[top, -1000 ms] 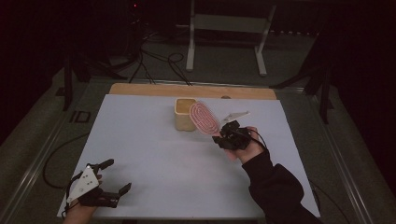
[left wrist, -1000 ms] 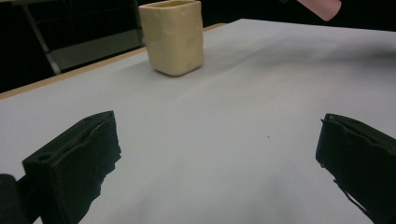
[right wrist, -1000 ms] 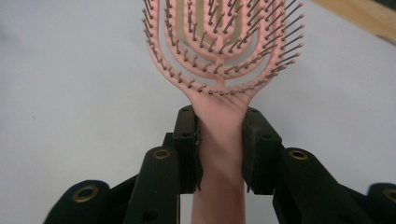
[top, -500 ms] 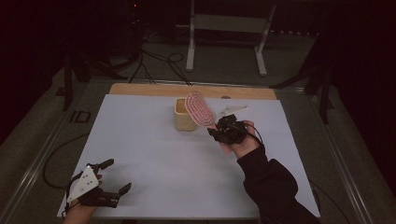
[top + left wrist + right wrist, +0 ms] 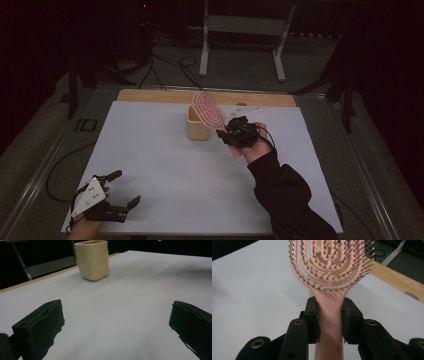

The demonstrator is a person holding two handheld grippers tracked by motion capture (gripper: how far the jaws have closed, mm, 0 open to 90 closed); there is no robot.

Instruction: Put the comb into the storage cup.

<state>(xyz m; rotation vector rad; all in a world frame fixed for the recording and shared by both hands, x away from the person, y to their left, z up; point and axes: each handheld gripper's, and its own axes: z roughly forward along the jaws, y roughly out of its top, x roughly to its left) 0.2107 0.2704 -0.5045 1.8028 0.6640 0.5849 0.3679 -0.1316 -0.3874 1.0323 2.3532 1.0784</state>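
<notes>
Pink brush (image 5: pixel 329 267): handle pinched between the right gripper's (image 5: pixel 330 322) jaws; bristled head sticks out past the jaw tips, bristles facing the gripper's camera.
Brush place, high view: brush (image 5: pixel 208 109) held off the table, head tilted toward 11 o'clock, overlapping the cup's (image 5: pixel 198 126) upper right edge; contact with the cup cannot be told.
Cup: cream, square-sided, upright on the white sheet (image 5: pixel 165 165), near the 12 o'clock edge; in the left gripper view the cup (image 5: pixel 93 260) stands at 12 o'clock, well apart from the jaws.
Right gripper, high view: right gripper (image 5: pixel 240 134) just right of the cup, at 3 o'clock from it, a dark sleeve (image 5: pixel 287 197) trailing toward 5 o'clock.
Left gripper (image 5: pixel 102 197): at 7 o'clock on the sheet, jaws spread wide, only bare sheet between them.
Table (image 5: pixel 150 95): a wooden strip shows past the sheet's 12 o'clock edge.
</notes>
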